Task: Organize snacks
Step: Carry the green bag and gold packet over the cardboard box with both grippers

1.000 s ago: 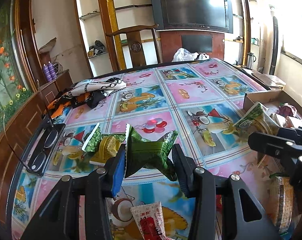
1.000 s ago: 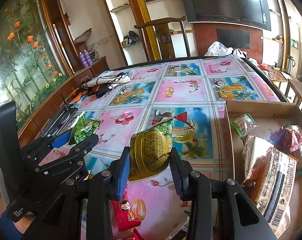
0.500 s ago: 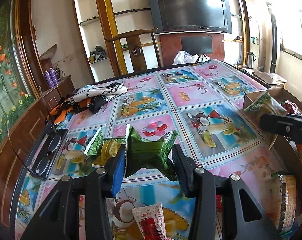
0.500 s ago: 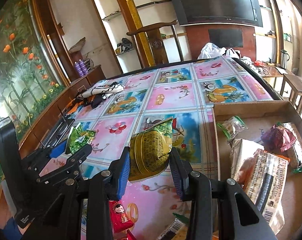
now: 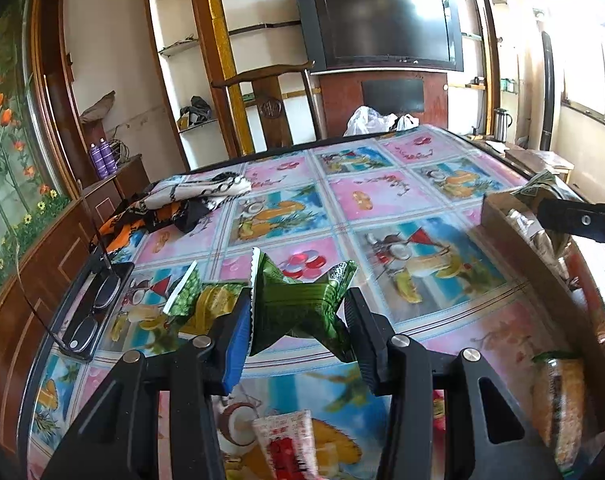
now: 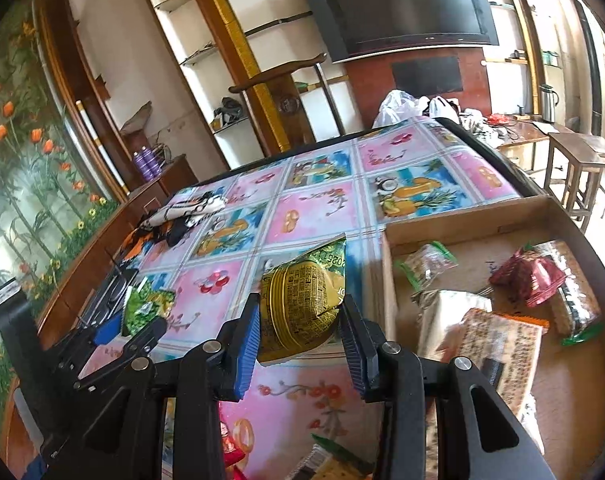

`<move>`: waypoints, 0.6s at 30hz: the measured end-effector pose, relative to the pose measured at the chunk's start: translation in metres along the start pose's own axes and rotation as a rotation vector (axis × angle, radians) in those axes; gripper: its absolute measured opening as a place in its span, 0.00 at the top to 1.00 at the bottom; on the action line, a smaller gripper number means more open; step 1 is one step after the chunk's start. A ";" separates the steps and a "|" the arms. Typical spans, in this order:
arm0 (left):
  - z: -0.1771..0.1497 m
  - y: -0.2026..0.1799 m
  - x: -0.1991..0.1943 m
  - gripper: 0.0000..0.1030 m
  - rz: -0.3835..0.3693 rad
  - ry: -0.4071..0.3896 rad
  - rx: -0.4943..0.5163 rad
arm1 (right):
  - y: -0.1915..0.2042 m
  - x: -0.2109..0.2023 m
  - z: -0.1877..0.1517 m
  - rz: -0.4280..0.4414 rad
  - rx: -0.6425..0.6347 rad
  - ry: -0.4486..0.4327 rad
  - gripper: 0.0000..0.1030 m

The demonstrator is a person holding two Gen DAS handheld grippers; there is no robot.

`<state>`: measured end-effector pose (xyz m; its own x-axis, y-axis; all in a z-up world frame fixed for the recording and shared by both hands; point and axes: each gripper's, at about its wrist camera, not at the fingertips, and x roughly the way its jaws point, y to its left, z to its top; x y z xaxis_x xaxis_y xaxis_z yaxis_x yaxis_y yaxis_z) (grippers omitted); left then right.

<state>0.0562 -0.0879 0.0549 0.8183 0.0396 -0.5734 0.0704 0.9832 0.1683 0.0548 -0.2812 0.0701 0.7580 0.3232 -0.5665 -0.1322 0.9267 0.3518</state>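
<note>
Above a surface (image 5: 382, 200) covered in a fruit-print cloth, the left gripper (image 5: 298, 320) is clamped on a crumpled green snack packet (image 5: 298, 304), held clear of the cloth near a second green-and-yellow packet (image 5: 206, 304) lying flat. The right gripper (image 6: 300, 320) is clamped on a yellow snack packet (image 6: 302, 304) just left of a cardboard box (image 6: 462, 228) with several wrapped snacks inside. A pair of glasses (image 5: 94, 312) lies at the surface's left edge.

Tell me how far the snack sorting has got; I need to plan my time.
Partly done: several packets already lie in the cardboard box. In hand: the left gripper clamps a green packet, the right gripper a yellow-green packet. Left: a green-yellow packet and a red-and-white packet on the table.
</note>
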 end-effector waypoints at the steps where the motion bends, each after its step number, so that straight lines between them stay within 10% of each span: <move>1: 0.002 -0.004 -0.002 0.57 -0.007 -0.006 -0.002 | -0.004 -0.002 0.002 -0.007 0.009 -0.007 0.60; 18: 0.009 -0.110 -0.031 0.57 -0.257 -0.005 0.061 | -0.084 -0.042 0.020 -0.082 0.202 -0.086 0.60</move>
<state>0.0289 -0.1992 0.0615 0.7718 -0.2113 -0.5997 0.3106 0.9483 0.0656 0.0471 -0.3764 0.0795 0.8138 0.2226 -0.5369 0.0562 0.8893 0.4539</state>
